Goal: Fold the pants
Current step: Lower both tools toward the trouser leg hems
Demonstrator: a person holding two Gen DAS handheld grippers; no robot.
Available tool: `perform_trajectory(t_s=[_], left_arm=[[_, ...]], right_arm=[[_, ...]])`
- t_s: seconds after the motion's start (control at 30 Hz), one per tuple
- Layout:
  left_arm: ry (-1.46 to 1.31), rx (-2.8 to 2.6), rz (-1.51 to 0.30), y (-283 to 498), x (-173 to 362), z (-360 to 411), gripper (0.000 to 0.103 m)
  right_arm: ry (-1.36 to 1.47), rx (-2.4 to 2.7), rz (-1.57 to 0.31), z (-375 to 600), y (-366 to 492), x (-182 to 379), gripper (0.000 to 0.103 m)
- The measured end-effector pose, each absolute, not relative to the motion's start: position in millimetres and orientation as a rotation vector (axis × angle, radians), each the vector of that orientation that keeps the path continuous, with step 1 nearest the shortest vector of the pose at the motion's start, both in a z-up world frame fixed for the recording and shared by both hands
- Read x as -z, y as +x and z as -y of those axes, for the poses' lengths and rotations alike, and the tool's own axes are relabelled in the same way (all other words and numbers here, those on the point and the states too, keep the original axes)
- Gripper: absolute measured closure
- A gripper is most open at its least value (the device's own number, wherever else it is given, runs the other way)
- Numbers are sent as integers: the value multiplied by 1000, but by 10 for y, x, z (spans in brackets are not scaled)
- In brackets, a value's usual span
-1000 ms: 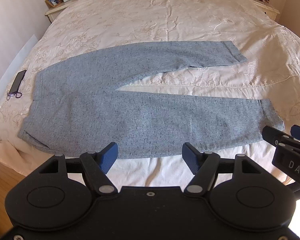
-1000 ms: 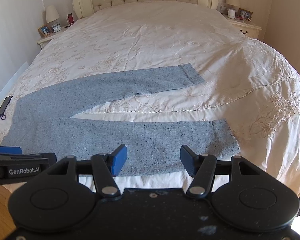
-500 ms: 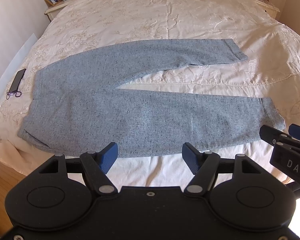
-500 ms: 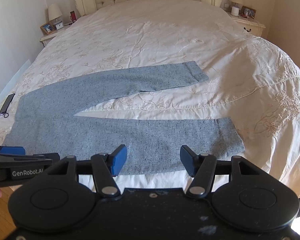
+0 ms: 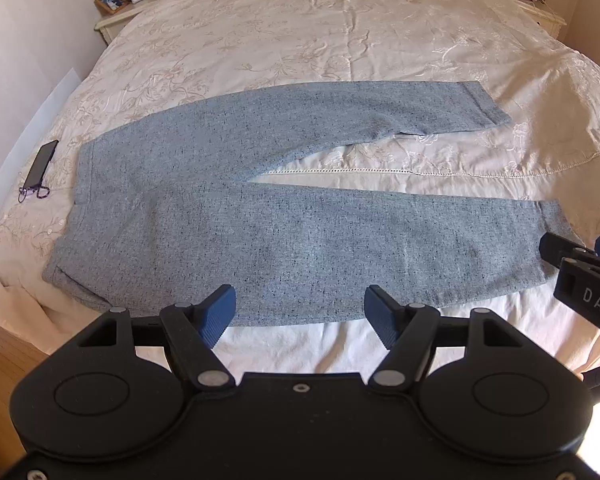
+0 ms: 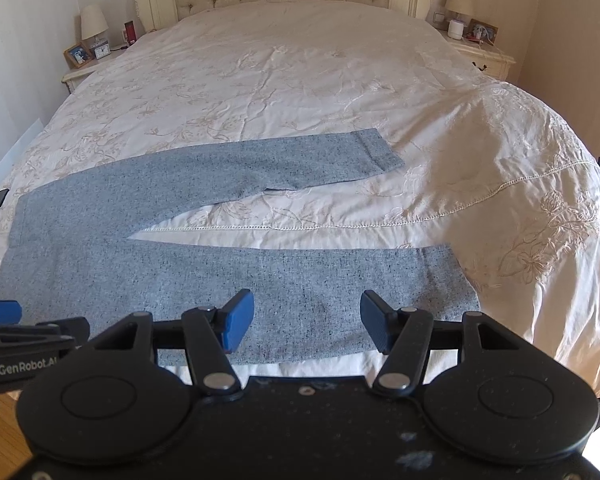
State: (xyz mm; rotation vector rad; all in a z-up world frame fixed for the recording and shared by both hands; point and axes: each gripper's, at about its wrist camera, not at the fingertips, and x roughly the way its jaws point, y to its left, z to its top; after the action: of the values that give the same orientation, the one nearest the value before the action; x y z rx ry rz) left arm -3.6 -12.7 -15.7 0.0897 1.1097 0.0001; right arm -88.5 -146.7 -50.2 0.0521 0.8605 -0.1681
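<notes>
Lying flat on cream embroidered bedspread (image 6: 300,92): grey pants (image 6: 204,276)

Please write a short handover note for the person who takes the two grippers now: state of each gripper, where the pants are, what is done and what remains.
Left gripper: open, holds nothing, above the near edge of the pants.
Right gripper: open, holds nothing, above the near leg.
Pants: flat on the bed, waistband to the left, both legs spread apart in a V towards the right. A phone lies on the bed just left of the waistband.
Done: pants laid out flat. No fold yet.
Left: probably bring one leg over the other, then fold along the length.
</notes>
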Motion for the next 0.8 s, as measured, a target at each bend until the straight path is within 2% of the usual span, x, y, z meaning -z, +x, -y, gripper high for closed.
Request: perform_trajectory(t_s=[0.1, 0.33, 0.57, 0.63, 0.8], left_arm=[[70, -5, -1133, 116, 202, -17, 32], [88, -27, -1140, 728, 337, -414, 31], [132, -21, -1119, 1647, 560, -803, 33], [131, -19, -1125, 1955, 669, -896, 38], [148, -18, -1117, 2625, 899, -1069, 39]], right_arm=[[101, 190, -841, 1447, -775, 527, 41], [166, 198, -963, 1325, -148, 744, 41], [163, 256, -1091, 1273, 795, 1076, 46], [187, 297, -1095, 1345, 1124, 1158, 46], [194, 381, -1062, 1542, 1966, 1340, 48]])
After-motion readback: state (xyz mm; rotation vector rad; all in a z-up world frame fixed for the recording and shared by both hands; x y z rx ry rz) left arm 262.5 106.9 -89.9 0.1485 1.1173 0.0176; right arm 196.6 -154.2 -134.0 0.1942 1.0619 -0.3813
